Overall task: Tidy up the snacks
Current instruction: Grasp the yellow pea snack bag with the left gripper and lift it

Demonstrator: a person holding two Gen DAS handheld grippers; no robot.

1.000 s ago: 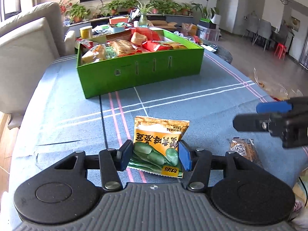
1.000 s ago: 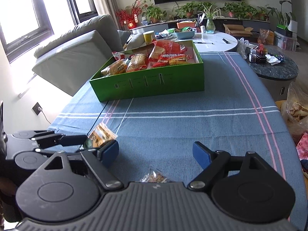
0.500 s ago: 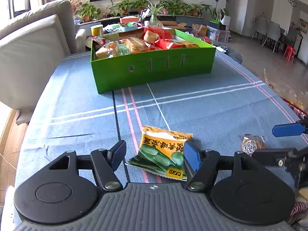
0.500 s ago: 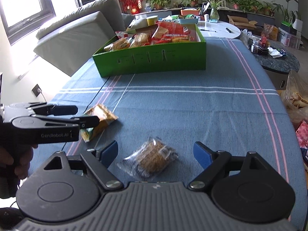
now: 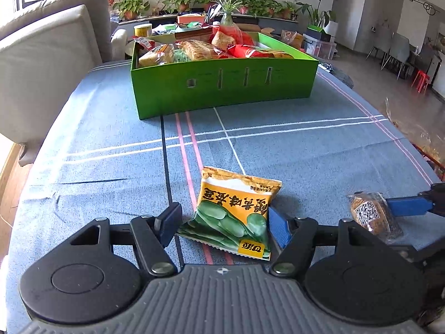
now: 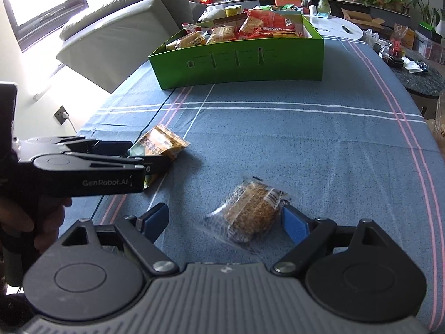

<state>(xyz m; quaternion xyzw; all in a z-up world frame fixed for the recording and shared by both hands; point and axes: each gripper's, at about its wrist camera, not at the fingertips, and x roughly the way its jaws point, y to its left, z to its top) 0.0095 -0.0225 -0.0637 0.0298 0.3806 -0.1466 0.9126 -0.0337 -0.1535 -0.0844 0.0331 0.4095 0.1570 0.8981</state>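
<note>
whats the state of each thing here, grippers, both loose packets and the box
left hand-held gripper: open, straddling the bean packet
right hand-held gripper: open, around the seed cake
bean packet: sealed, flat on the tablecloth
seed cake: wrapped, lying on the tablecloth
green box: open-topped, full of snacks

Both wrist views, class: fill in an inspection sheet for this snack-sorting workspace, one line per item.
Surface: blue striped tablecloth.
Job's things: green box full of snacks; bean snack packet and clear-wrapped cake lying on the cloth.
Clutter: nothing seen on the cloth.
Grippers: left hand-held gripper open around the packet; right hand-held gripper open around the cake.
Cables: dark cable across the cloth.
Surroundings: grey sofa, potted plants, TV.
</note>
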